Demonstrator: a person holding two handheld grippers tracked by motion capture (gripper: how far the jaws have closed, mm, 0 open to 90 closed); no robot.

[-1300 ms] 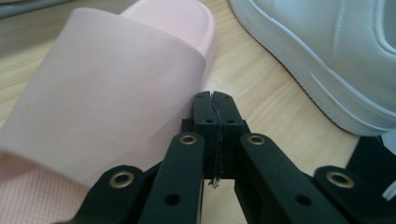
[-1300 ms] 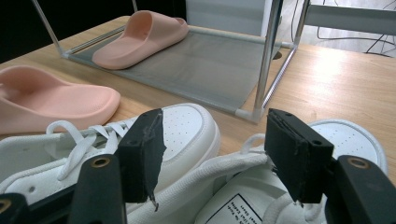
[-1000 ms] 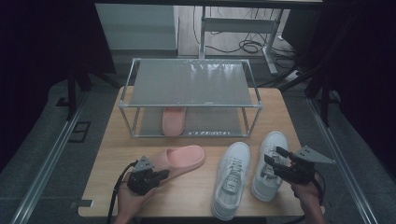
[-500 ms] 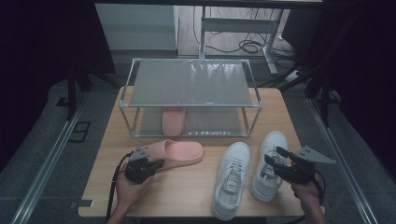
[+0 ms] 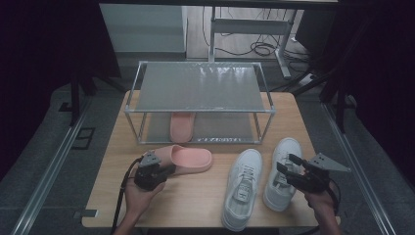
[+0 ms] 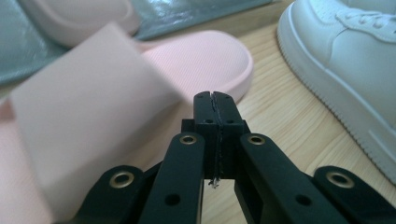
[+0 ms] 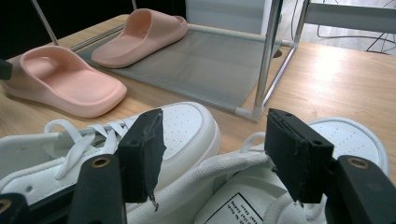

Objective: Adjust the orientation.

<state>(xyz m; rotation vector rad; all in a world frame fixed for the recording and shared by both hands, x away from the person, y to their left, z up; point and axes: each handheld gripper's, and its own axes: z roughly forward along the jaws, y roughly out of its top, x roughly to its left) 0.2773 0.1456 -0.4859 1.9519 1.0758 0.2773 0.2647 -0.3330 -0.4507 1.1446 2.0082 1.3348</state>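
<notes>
A pink slipper [image 5: 188, 159] lies on the wooden table [image 5: 195, 200], toe to the right. My left gripper [image 5: 166, 169] is at its heel end, jaws pressed together with nothing seen between them. In the left gripper view the left gripper [image 6: 215, 95] hangs over the slipper's footbed [image 6: 205, 60], the blurred strap [image 6: 84, 102] close on the left. My right gripper [image 5: 285, 163] stands open over the heel of the right white sneaker [image 5: 281, 171]. In the right gripper view the right gripper [image 7: 217, 140] has its pads apart above that sneaker's collar [image 7: 243, 205].
A second white sneaker [image 5: 242, 188] lies left of the first. A metal two-shelf rack [image 5: 200, 88] stands at the back of the table, with another pink slipper [image 5: 182, 127] on its lower shelf. Its front right post [image 7: 266, 56] stands just beyond the sneakers.
My left hand has moved a little left and away from the front edge, and the pink slipper has shifted and turned with it. The right gripper and both sneakers have stayed put.
</notes>
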